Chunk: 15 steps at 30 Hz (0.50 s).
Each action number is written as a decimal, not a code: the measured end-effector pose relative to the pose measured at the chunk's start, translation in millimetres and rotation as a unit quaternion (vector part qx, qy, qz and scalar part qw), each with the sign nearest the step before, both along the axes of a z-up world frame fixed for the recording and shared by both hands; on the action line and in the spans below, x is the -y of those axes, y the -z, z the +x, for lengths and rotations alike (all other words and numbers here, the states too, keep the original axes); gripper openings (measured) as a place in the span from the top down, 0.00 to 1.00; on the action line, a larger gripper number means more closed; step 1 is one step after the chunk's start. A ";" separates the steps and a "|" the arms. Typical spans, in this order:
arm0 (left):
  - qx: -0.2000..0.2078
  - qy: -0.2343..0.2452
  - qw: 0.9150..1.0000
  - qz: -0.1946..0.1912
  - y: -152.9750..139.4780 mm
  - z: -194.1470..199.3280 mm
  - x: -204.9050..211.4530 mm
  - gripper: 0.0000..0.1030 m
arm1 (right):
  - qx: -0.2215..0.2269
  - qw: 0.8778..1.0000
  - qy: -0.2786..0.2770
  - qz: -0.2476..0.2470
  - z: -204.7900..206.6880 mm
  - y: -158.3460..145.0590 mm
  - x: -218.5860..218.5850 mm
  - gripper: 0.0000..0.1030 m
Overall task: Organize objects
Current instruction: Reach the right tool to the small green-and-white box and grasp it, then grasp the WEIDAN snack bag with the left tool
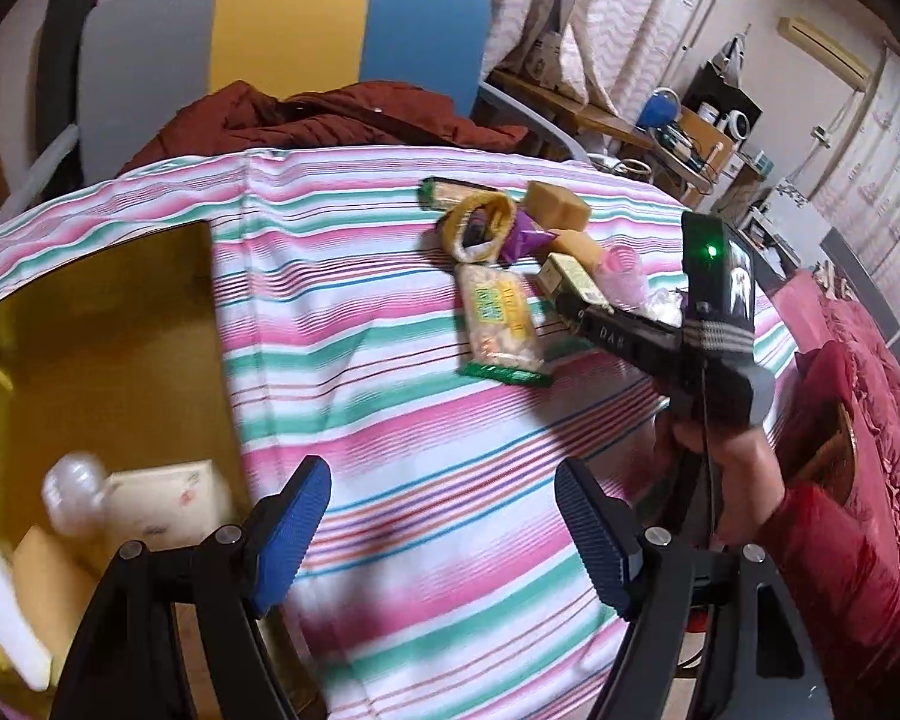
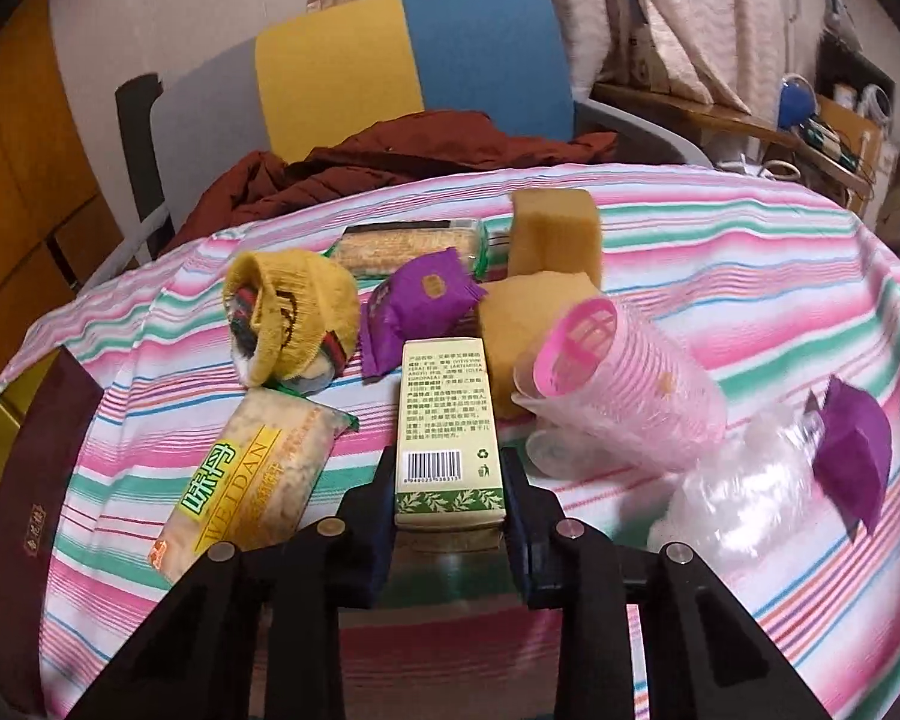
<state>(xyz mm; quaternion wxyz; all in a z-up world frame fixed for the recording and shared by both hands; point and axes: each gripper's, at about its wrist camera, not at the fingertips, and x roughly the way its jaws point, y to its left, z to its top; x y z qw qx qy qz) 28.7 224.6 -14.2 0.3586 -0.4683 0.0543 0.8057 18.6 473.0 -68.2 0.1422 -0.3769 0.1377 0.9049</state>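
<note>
My right gripper (image 2: 450, 480) is shut on a cream and green carton (image 2: 447, 420) with a barcode, at its near end; it also shows in the left wrist view (image 1: 570, 279). Around it on the striped cloth (image 2: 720, 252) lie a WEIDAN cracker pack (image 2: 252, 480), a yellow sock roll (image 2: 288, 318), a purple snack packet (image 2: 417, 306), two tan sponge blocks (image 2: 555, 234), a pink plastic cup (image 2: 624, 390), and clear plastic wrap (image 2: 744, 498). My left gripper (image 1: 444, 534) is open and empty over the cloth, beside a yellow box (image 1: 90, 360).
The yellow box holds a white carton (image 1: 162, 504), a clear round object (image 1: 75, 495) and other pieces. A dark brown lid (image 2: 30, 516) lies at the cloth's left edge. A chair (image 2: 414, 60) with a maroon jacket (image 2: 402, 162) stands behind. Another purple packet (image 2: 852, 456) lies at right.
</note>
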 end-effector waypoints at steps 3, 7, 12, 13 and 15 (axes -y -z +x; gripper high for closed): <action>0.001 0.010 1.000 -0.008 5.4 -6.7 -20.6 0.24 | -0.006 1.000 0.013 0.003 8.4 0.2 2.1 0.70; -0.011 0.033 0.999 -0.020 12.2 -15.1 -53.4 0.24 | -0.010 0.999 0.029 0.018 15.6 0.6 5.8 0.70; -0.004 0.031 0.999 -0.026 27.9 -39.4 -84.4 0.24 | -0.019 0.998 0.061 0.010 24.8 2.0 -0.7 0.70; -0.002 0.031 0.999 -0.027 31.3 -44.2 -91.5 0.24 | -0.020 0.997 0.070 0.008 26.8 2.2 -2.9 0.70; -0.006 0.035 0.999 -0.030 34.8 -48.9 -101.5 0.24 | -0.023 0.996 0.087 0.008 30.4 2.1 -6.3 0.70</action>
